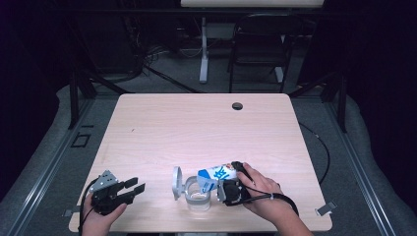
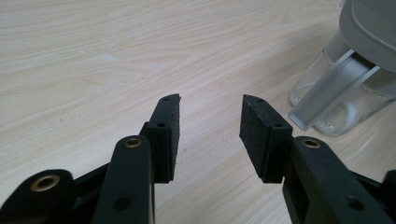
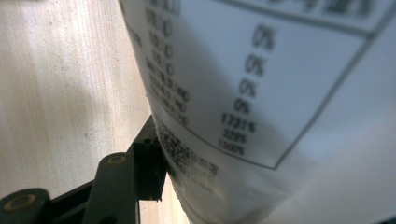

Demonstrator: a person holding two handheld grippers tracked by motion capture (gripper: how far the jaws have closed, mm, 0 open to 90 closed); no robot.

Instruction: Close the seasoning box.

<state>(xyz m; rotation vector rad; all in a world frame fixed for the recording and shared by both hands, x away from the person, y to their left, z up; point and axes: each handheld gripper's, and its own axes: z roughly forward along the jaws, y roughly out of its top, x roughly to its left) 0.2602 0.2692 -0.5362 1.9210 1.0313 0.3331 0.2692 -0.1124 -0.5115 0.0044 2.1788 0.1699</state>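
Observation:
A white and blue carton (image 1: 217, 173) is tipped over to the left, its top end above a clear glass jar (image 1: 197, 195) near the table's front edge. The jar's grey hinged lid (image 1: 176, 182) stands swung aside on its left. My right gripper (image 1: 229, 189) is shut on the carton; in the right gripper view the carton's printed white side (image 3: 280, 93) presses against the left pad (image 3: 152, 165). My left gripper (image 1: 136, 189) rests at the front left, open and holding nothing. In the left gripper view its pads (image 2: 254, 126) point at bare wood, with the jar (image 2: 343, 100) at the right.
The light wood table (image 1: 196, 128) has a small dark round hole (image 1: 237, 105) near its far edge. A black cable (image 1: 322, 147) trails off the right side. A dark folding chair (image 1: 260, 46) and a white table leg (image 1: 203, 49) stand beyond the table.

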